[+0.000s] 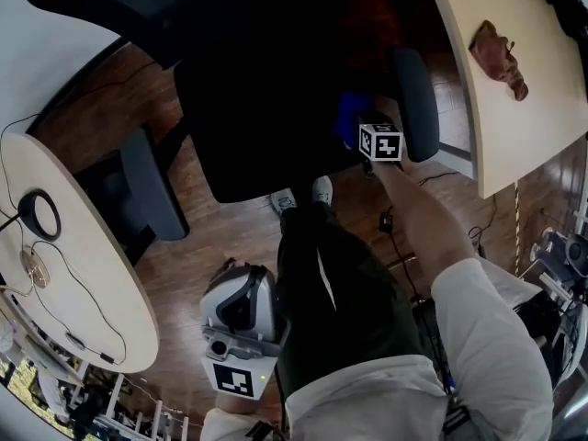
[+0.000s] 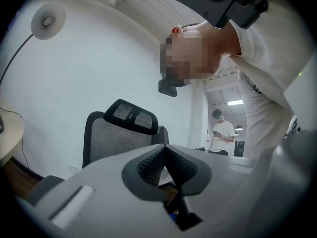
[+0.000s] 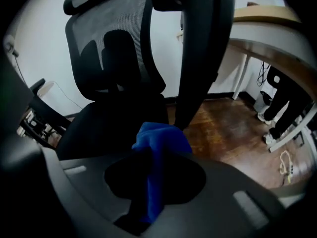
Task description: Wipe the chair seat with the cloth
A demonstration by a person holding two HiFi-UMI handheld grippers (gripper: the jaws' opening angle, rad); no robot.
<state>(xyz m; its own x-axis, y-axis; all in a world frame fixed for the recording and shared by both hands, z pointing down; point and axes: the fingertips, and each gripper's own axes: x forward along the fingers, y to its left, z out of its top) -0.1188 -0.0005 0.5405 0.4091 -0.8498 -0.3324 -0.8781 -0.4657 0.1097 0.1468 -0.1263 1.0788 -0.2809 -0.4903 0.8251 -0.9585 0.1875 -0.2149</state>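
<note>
The black office chair's seat (image 1: 266, 127) fills the upper middle of the head view. My right gripper (image 1: 369, 134) is at the seat's right edge, just inside the right armrest (image 1: 415, 99), and is shut on a blue cloth (image 1: 349, 116). In the right gripper view the cloth (image 3: 159, 143) bunches out of the jaws over the seat (image 3: 109, 120), with the mesh backrest (image 3: 114, 43) behind. My left gripper (image 1: 241, 312) is held low near the person's body, away from the chair. Its jaws are shut with nothing between them, and its pads (image 2: 153, 162) meet, pointing upward.
A beige round table (image 1: 83, 292) with cables stands at the left. A second table (image 1: 524, 127) at the right carries a brown crumpled object (image 1: 501, 58). The left armrest (image 1: 147, 191) juts out. The person's legs and shoes (image 1: 308, 196) are in front of the seat, and cables lie on the wooden floor (image 1: 211, 246).
</note>
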